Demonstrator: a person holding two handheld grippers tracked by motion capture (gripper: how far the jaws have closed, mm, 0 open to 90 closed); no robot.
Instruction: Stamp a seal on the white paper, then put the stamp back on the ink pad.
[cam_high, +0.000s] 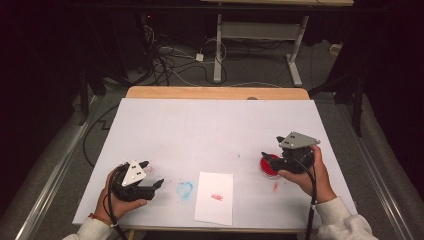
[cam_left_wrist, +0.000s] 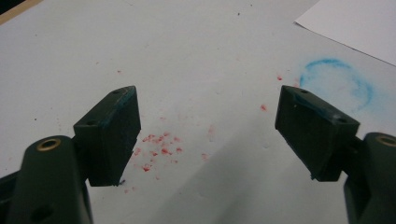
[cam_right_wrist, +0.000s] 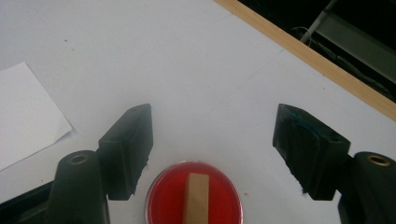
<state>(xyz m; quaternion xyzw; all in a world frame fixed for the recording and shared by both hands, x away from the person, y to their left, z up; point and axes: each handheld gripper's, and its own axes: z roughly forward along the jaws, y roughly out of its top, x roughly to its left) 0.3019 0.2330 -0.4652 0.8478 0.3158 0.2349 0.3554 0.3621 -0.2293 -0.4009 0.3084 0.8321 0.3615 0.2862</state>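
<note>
High view: left tongs (cam_high: 150, 176) rest low at the near left of the white-covered surface (cam_high: 210, 130), jaws apart, nothing held. Right tongs (cam_high: 268, 159) sit at the near right, over a red ink pad (cam_high: 269, 167). A white paper slip (cam_high: 215, 197) bearing a red mark lies between them, beside a blue ring stain (cam_high: 184, 189). Cables (cam_high: 170, 60) trail on the floor beyond.

Left gripper view: jaws wide open and empty; red specks (cam_left_wrist: 159, 149) lie between them.

Right gripper view: jaws wide open, empty, either side of the red ink pad (cam_right_wrist: 170, 198), where a wooden stamp (cam_right_wrist: 197, 198) stands.
</note>
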